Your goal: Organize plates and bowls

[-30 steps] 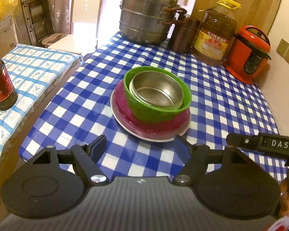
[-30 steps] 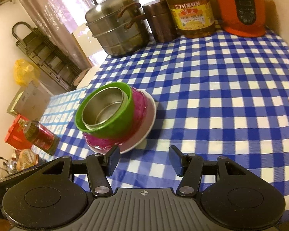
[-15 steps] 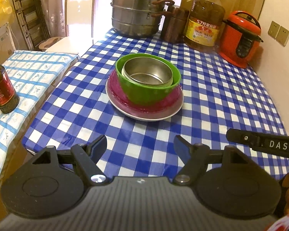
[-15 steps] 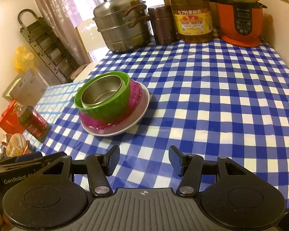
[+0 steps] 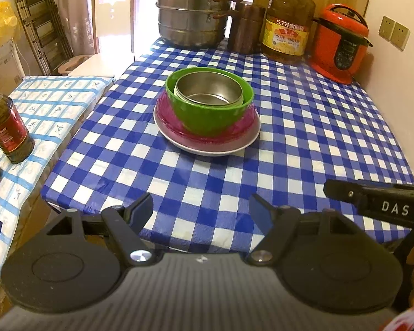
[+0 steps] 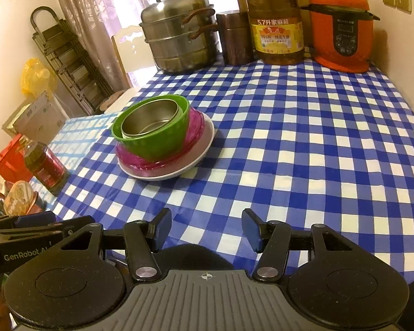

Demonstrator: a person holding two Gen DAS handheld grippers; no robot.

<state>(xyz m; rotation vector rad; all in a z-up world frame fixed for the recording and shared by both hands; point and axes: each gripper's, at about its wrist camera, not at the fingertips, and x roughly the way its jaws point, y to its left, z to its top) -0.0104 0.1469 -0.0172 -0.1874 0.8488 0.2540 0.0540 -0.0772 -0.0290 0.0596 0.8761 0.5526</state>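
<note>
- On the blue-checked tablecloth sits the stack: white plate, pink plate, green bowl, steel bowl nested on top.
- Left of the stack, a lower table with a pale blue cloth carries a red-labelled bottle; behind the stack stand a steel steamer pot, an oil jug and a red cooker.
- Near the table's front edge, well short of the stack, the left gripper is spread wide and empty.
- Right gripper: jaws parted, nothing between them.
- Readable: "DAS", "GenRobot.AI", and "5.7" on the jug.
</note>
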